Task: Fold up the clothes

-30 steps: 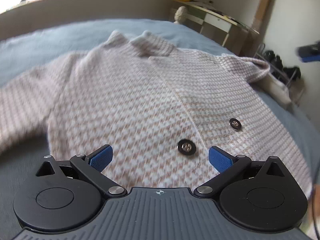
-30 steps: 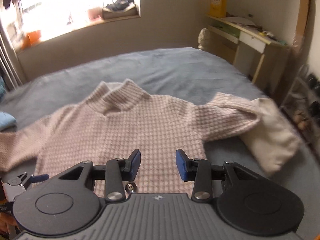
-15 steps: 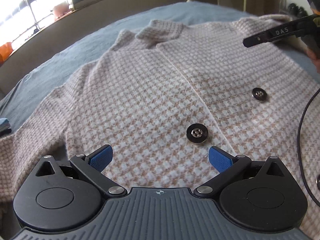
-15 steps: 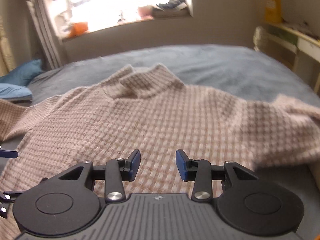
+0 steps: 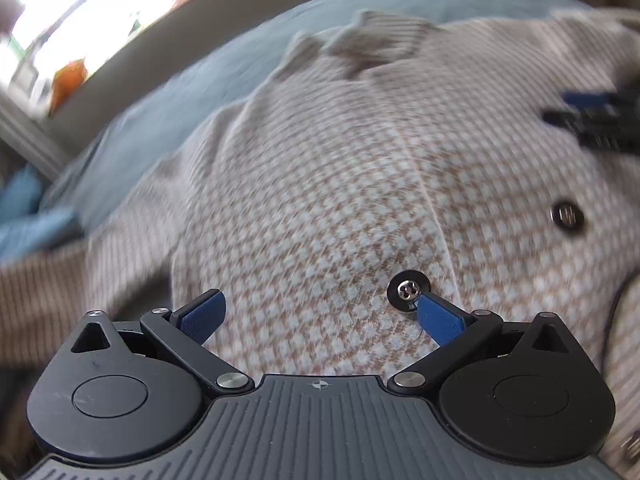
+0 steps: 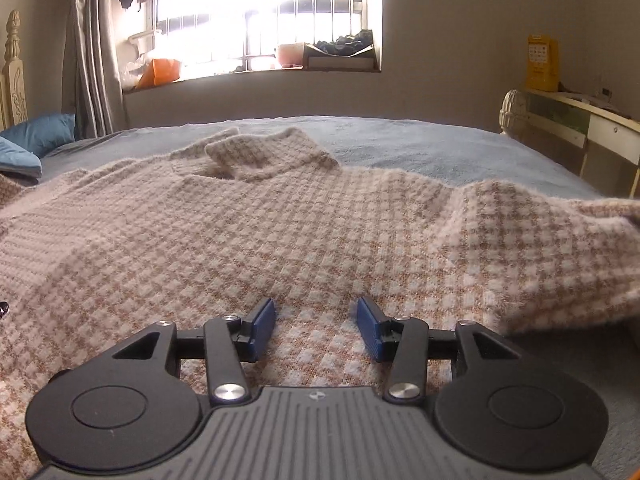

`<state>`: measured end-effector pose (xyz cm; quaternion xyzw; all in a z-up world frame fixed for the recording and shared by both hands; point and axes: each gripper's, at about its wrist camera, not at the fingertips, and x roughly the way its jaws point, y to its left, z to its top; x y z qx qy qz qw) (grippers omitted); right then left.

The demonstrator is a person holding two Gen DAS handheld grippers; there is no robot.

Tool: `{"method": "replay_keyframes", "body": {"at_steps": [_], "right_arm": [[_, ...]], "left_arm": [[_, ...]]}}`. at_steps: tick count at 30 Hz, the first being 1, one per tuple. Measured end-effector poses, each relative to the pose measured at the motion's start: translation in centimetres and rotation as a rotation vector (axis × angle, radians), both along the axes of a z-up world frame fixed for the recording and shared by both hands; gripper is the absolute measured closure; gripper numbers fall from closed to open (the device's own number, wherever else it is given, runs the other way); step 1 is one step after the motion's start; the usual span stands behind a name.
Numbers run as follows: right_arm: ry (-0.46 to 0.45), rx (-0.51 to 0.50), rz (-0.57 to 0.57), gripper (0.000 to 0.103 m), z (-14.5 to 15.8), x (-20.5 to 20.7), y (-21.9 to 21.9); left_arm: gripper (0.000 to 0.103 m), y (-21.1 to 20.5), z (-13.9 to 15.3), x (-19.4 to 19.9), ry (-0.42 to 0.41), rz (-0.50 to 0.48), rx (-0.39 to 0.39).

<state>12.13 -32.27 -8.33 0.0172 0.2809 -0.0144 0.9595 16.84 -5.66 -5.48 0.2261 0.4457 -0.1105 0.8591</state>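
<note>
A pink-and-white checked knit cardigan [image 5: 340, 184] lies spread face up on a blue bed, collar [image 5: 372, 40] at the far end. Dark buttons [image 5: 409, 290] run down its front. My left gripper [image 5: 320, 314] hovers low over the lower front, open and wide, its right fingertip beside a button. In the right wrist view the same cardigan [image 6: 224, 232] fills the foreground, its collar [image 6: 264, 156] far ahead and one sleeve [image 6: 540, 248] bunched at the right. My right gripper [image 6: 316, 324] is open just above the knit, nothing between its pads. The right gripper [image 5: 592, 118] also shows blurred at the left view's right edge.
The blue bedspread [image 6: 440, 148] extends beyond the cardigan. Blue pillows [image 6: 28, 148] lie at the far left by a curtain and headboard post. A bright window sill [image 6: 256, 72] with clutter spans the back wall. A desk [image 6: 580, 120] stands at the right.
Both grippers have dropped lower and closer to the cardigan. The left one swung left, bringing a button up against its right fingertip. Jaw openings are unchanged.
</note>
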Motion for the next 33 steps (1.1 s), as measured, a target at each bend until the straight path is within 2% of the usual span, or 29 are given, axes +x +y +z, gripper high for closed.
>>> {"method": "replay_keyframes", "body": {"at_steps": [4, 7, 10, 12, 14, 15, 26, 33], "right_arm": [[0.001, 0.005, -0.008, 0.054, 0.1, 0.0, -0.1], [0.002, 0.012, -0.009, 0.054, 0.0, 0.0, -0.2], [-0.006, 0.023, -0.001, 0.054, -0.1, -0.2, -0.5], [-0.016, 0.042, 0.004, 0.053, -0.4, -0.3, -0.8], [-0.024, 0.059, 0.007, 0.052, -0.6, -0.2, -1.0], [-0.028, 0.06, 0.007, 0.052, -0.7, -0.2, -1.0], [-0.041, 0.004, -0.005, 0.051, -0.8, -0.5, 0.0], [0.039, -0.059, -0.002, 0.049, 0.3, 0.7, 0.8]], "left_arm": [[0.0, 0.3, 0.7, 0.1, 0.032, 0.11, -0.013], [0.0, 0.3, 0.8, -0.3, 0.075, 0.158, 0.022], [0.0, 0.6, 2.8, -0.8, 0.132, 0.219, 0.038], [0.0, 0.6, 5.5, -1.0, 0.122, 0.259, 0.024], [0.0, 0.5, 7.7, -1.5, 0.062, 0.271, -0.032], [0.0, 0.6, 7.8, -1.6, 0.05, 0.27, -0.055], [0.0, 2.7, 0.6, -2.3, 0.102, 0.225, -0.24], [0.0, 1.0, -0.5, -2.5, 0.006, 0.073, -0.348]]}}
